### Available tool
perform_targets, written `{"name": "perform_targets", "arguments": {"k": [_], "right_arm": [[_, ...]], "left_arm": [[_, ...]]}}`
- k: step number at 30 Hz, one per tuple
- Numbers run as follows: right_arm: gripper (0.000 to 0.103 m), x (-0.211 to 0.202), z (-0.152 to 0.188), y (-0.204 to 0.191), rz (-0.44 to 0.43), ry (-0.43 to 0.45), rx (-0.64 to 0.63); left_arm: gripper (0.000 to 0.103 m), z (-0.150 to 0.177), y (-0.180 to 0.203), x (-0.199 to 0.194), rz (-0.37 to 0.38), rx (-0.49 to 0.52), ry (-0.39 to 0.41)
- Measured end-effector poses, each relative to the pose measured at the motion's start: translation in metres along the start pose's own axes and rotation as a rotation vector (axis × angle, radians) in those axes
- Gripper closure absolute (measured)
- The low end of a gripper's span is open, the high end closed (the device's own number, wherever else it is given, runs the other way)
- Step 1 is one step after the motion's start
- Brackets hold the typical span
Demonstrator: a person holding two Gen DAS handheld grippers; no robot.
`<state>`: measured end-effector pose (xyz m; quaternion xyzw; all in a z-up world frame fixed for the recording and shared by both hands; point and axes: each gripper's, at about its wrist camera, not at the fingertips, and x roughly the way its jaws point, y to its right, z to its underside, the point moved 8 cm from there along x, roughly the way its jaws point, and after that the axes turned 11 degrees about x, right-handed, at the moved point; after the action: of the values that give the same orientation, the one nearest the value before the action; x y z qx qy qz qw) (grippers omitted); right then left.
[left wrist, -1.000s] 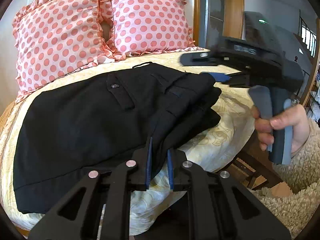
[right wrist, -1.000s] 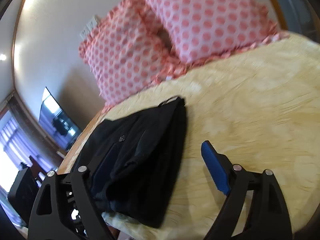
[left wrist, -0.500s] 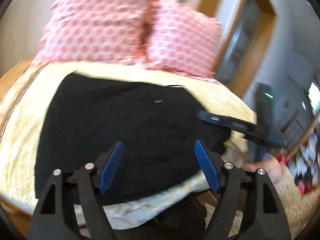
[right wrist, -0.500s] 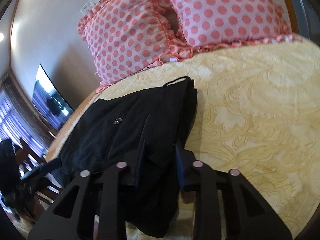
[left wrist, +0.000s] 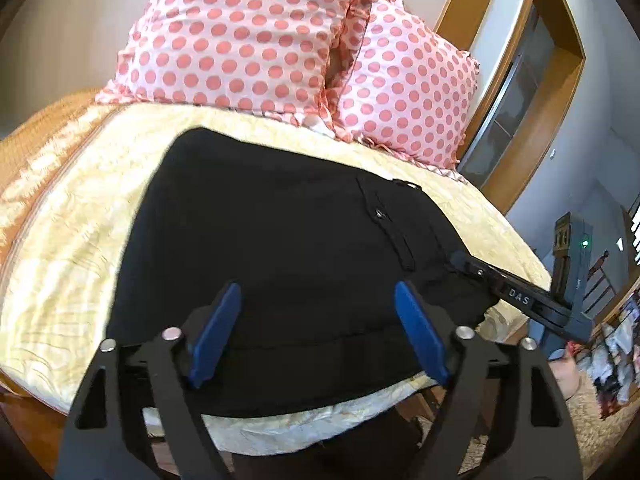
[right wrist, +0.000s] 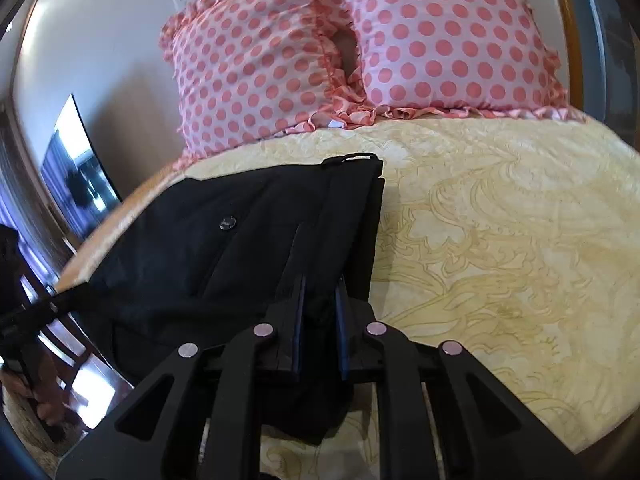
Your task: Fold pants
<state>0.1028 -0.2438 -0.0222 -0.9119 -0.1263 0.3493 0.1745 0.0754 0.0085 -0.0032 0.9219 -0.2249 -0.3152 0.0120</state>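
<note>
Black pants [left wrist: 280, 248] lie folded flat on the yellow patterned bedspread [left wrist: 72, 216], waistband end to the right with a button and belt loop. My left gripper [left wrist: 316, 332] is open, its blue pads spread wide just above the near hem of the pants. My right gripper [right wrist: 318, 308] is shut on the near waistband corner of the pants [right wrist: 224, 248]. It also shows in the left wrist view [left wrist: 464, 262], reaching in from the right at the pants' right edge.
Two pink polka-dot pillows [left wrist: 248, 36] lean at the head of the bed. A wooden door frame [left wrist: 532, 92] stands to the right. The bed's near edge [left wrist: 280, 432] drops off below the pants. The bedspread [right wrist: 500, 240] lies bare right of the pants.
My left gripper has opened, let go of the pants and moved left to the near hem. My right gripper has closed on the waistband corner. The pants now lie flatter.
</note>
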Motion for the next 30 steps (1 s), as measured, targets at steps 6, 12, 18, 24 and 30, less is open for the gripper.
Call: {"name": "perform_targets", "arguments": {"k": [6,12,18,24,30], "right_arm": [[0.044,-0.019,-0.012,-0.027,-0.076,0.079,-0.068],[0.044,0.008,0.003,-0.023,-0.104,-0.069,-0.017],[0.044,0.021,-0.046,0.03,-0.209,-0.09,0.36],[0.046,0.062,-0.051,0.04,-0.201,-0.197,0.425],[0.046,0.073,-0.054,0.031,-0.211,-0.206,0.372]], "left_arm": [[0.01,-0.006,-0.007,0.0,-0.043,0.029,0.025],[0.009,0.016,-0.018,0.019,-0.047,0.007,-0.043],[0.008,0.017,-0.022,0.018,-0.003,-0.024,-0.025],[0.008,0.018,-0.021,0.017,0.001,-0.015,-0.022],[0.006,0.019,-0.019,0.017,0.001,-0.008,-0.018]]}}
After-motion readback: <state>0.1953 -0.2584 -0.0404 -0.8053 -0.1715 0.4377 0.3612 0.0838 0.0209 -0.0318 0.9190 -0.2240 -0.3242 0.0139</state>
